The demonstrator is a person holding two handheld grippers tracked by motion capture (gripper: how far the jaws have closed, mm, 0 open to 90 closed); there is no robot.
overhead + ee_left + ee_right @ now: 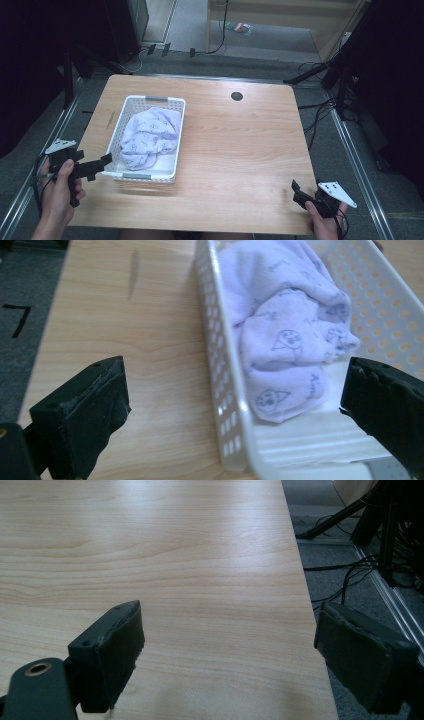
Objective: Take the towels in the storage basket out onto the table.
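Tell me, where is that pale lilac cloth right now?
The cloth lies bunched inside the white basket on the left half of the table in the high view, just ahead of the open left gripper.

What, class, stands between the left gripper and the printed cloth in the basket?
The basket's perforated white wall. The left gripper straddles it with open jaws, one outside over the table, one inside near the cloth.
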